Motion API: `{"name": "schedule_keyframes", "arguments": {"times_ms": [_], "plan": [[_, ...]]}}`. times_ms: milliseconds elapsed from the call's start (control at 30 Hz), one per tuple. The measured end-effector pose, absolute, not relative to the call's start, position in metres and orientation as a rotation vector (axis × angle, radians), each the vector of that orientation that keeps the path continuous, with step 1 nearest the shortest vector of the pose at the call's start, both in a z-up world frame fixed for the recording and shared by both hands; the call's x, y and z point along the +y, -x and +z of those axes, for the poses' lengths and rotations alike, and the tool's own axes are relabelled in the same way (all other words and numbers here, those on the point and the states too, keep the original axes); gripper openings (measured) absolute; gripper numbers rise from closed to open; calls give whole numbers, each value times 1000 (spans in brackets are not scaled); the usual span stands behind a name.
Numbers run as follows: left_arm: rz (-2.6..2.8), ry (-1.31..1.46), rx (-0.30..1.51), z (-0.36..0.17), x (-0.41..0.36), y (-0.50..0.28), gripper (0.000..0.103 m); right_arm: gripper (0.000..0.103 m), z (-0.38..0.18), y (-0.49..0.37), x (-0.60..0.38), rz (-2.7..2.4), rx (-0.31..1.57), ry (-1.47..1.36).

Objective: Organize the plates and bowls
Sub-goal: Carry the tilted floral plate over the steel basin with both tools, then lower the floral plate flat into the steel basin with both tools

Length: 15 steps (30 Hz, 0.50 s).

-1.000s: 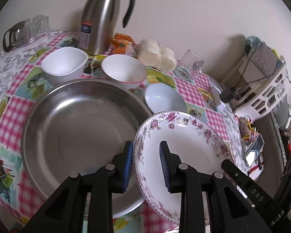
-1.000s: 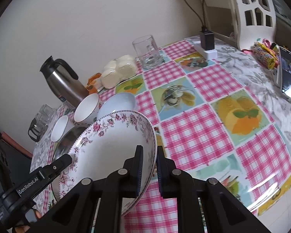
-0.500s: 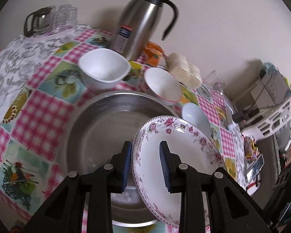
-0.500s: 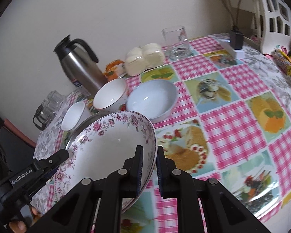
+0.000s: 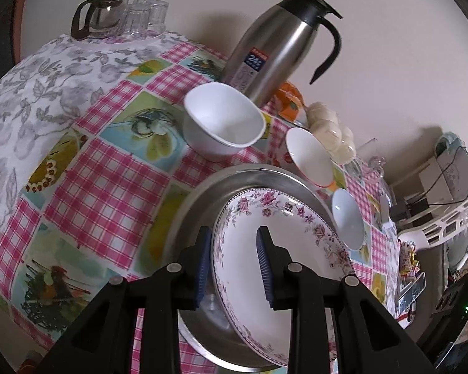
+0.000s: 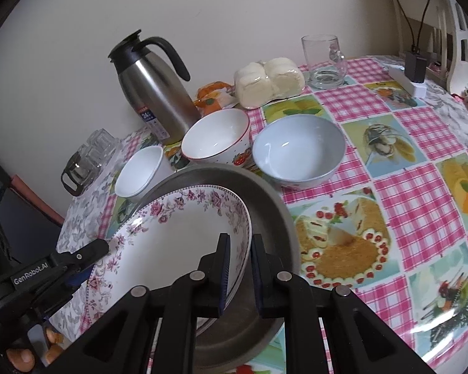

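since the floral plate (image 6: 177,233) is pinched at two opposite rim spots, it's carried tilted over the steel basin (image 6: 265,193), which fills the lower centre of both views. in the right wrist view the right gripper (image 6: 238,265) is seen clenched on the plate's near-right rim, one finger inside the plate and one outside. in the left wrist view the left gripper (image 5: 232,265) straddles the plate's (image 5: 280,265) left rim; its jaws look wider apart than the rim is thick, so whether it's truly clamped or just bracketing can't be told for sure. the plate is tipped, with its right edge riding higher, and it isn't flat in the basin (image 5: 196,205) yet as far as can be judged.

what the next move turns on: the basin lies directly below and slightly ahead of both grippers, so the plate probably just gets lowered and levelled. beyond the basin's far rim, the white bowl (image 6: 140,171), the red-rimmed bowl (image 6: 215,137) and the pale blue bowl (image 6: 299,152) are lined up left to right across mid-frame, with the thermos (image 6: 153,87) behind them at upper left. the blue bowl is nearest the right gripper.
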<state>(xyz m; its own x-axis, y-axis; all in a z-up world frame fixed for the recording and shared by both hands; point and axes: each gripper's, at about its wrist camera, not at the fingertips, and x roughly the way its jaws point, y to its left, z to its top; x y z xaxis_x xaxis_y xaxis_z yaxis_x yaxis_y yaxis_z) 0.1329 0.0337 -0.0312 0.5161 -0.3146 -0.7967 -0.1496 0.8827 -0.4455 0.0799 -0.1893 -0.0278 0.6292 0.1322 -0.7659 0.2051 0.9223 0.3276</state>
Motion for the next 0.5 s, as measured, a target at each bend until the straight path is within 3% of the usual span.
{"name": "schedule_keyframes", "arguments": {"times_ms": [500], "plan": [[-96, 485, 1088, -51, 31, -146, 32, 14, -46, -95, -188, -72, 908, -422]]}}
